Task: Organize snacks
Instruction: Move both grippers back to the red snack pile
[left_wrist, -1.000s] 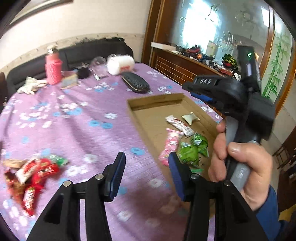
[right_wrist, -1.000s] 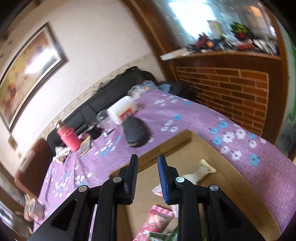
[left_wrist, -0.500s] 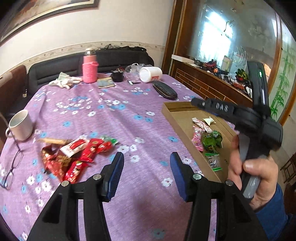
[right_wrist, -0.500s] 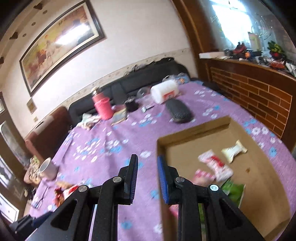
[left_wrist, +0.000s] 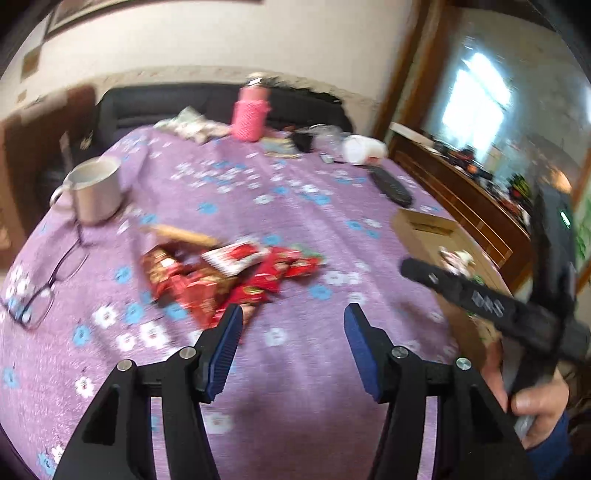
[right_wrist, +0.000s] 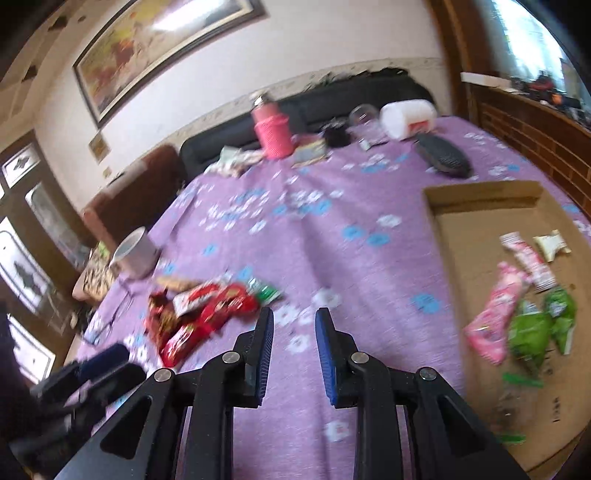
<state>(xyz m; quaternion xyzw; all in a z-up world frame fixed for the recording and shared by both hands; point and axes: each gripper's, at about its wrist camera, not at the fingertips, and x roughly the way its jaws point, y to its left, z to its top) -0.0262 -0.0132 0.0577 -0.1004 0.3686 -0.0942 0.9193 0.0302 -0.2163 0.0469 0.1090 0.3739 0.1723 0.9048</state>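
pile: heap of red foil snack packets (left_wrist: 236, 275) lies on the purple flowered tablecloth (left_wrist: 295, 369), ahead and left of both tools.
left gripper (left_wrist: 293, 345): jaws opening, nothing between, nearer the heap.
right gripper (right_wrist: 294, 352): narrow gap, empty.
box: shallow cardboard tray (right_wrist: 480, 236) sits well right.

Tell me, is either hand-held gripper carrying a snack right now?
No. The left hand-held gripper, jaws opening, and the right hand-held gripper both have only tablecloth between their pads.
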